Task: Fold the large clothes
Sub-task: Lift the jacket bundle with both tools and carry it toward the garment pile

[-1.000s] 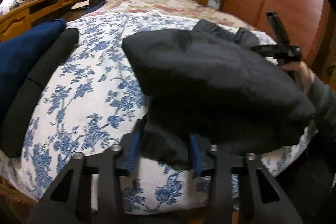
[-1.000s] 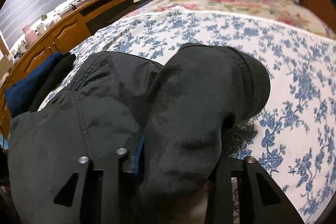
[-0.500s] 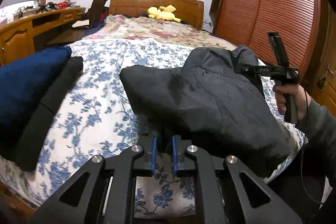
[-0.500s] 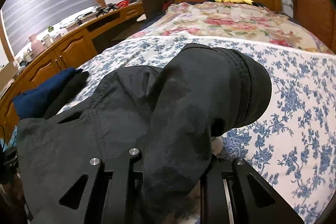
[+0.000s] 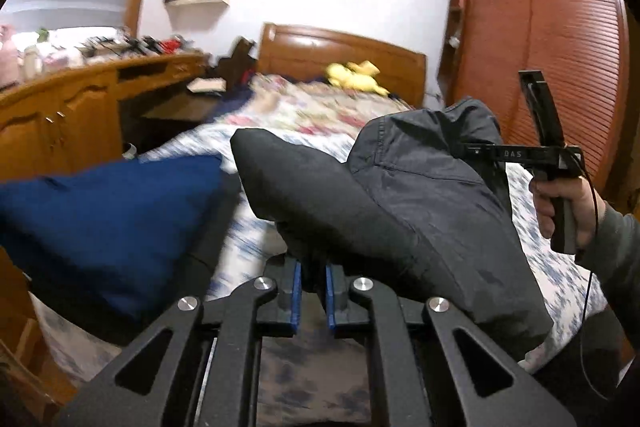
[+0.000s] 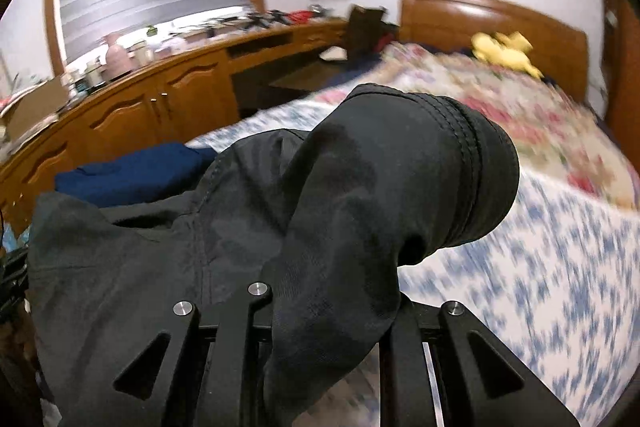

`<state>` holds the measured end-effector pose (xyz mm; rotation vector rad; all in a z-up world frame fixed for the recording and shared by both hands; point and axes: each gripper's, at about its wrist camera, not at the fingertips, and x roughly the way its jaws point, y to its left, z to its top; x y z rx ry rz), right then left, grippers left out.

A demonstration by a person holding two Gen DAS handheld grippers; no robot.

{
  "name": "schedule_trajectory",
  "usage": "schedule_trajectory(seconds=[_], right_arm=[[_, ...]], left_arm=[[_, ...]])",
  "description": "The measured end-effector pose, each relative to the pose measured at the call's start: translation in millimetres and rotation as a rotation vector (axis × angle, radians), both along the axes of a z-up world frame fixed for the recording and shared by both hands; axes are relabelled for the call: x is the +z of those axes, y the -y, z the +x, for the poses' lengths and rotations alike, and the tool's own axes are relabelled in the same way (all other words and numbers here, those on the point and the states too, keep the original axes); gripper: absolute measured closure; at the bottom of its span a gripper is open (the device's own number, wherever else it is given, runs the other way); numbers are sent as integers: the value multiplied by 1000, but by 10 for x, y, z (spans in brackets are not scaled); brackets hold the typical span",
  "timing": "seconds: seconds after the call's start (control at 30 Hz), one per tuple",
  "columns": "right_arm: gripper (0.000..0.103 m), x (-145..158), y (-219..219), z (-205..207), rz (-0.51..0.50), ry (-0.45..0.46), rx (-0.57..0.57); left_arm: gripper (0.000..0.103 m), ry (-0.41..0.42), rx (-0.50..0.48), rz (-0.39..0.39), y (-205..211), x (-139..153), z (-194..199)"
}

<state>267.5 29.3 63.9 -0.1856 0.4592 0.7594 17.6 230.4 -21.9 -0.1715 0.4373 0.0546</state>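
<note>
A large black garment (image 5: 420,187) hangs lifted above the blue-flowered bed sheet (image 5: 560,267), stretched between my two grippers. My left gripper (image 5: 310,275) is shut on a black edge of it, the cloth pinched between the blue pads (image 5: 296,287). At the right of the left wrist view, a hand (image 5: 568,211) holds my right gripper (image 5: 464,149), its tips buried in the cloth. In the right wrist view the garment (image 6: 180,267) and its sleeve cuff (image 6: 488,179) drape over my right gripper (image 6: 332,311) and hide the fingertips; the cloth is clamped there.
A folded dark blue garment (image 5: 100,219) lies at the bed's left edge, beside a wooden dresser (image 5: 60,123) with clutter on top. A red-brown wardrobe (image 5: 560,47) stands on the right. A yellow plush toy (image 5: 356,77) rests by the headboard (image 5: 340,47).
Both grippers have closed on the black garment and risen with it. The garment has come up off the sheet, and both views have tipped upward toward the room.
</note>
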Motion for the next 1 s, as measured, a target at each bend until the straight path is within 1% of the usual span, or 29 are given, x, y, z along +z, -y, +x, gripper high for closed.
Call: schedule_trajectory(seconds=[0.07,0.17,0.23,0.27,0.37,0.47,0.53,0.6,0.63,0.7,0.77,0.8,0.87,0.93,1.0], right_arm=[[86,210,-336,-13,-8,31,36],[86,493,-870,4,5,55,94],[86,650,-1251,14,10,60,135],[86,707,-1416,18,10,62,151],[86,819,-1907,50,7,71,198],[86,858,-2319,119,6,64,233],[86,816,-2570,146,1,62,250],[86,691,-2764,224,-13,49,269],[85,580,-2879,256,-38,37,283],[83,364,-3004,488,-109,21,279],[79,103,-3120,575,-223,-4,284],[77,-29,-3117,633,-262,-33,284],[71,-126,-3049,705,-270,-51,285],[67,-142,-2873,775,-257,-60,289],[63,-101,-2799,791,-252,-58,282]], left_arm=[[93,24,43,17,-257,135,-58],[93,39,144,47,-743,361,-158],[93,45,208,97,-996,483,-234],[93,47,237,114,-1121,534,-264],[93,46,306,125,-1481,626,-343],[93,33,378,132,-1804,616,-387],[93,25,412,127,-1941,567,-406],[93,4,462,131,-2093,440,-416],[93,-18,481,144,-2145,351,-416],[93,-54,506,133,-2281,176,-374],[93,-91,526,106,-2372,-13,-371],[93,-93,536,85,-2406,-55,-376],[93,-87,548,48,-2435,-100,-449],[92,-88,549,34,-2439,-119,-491],[89,-94,552,38,-2377,-92,-520]])
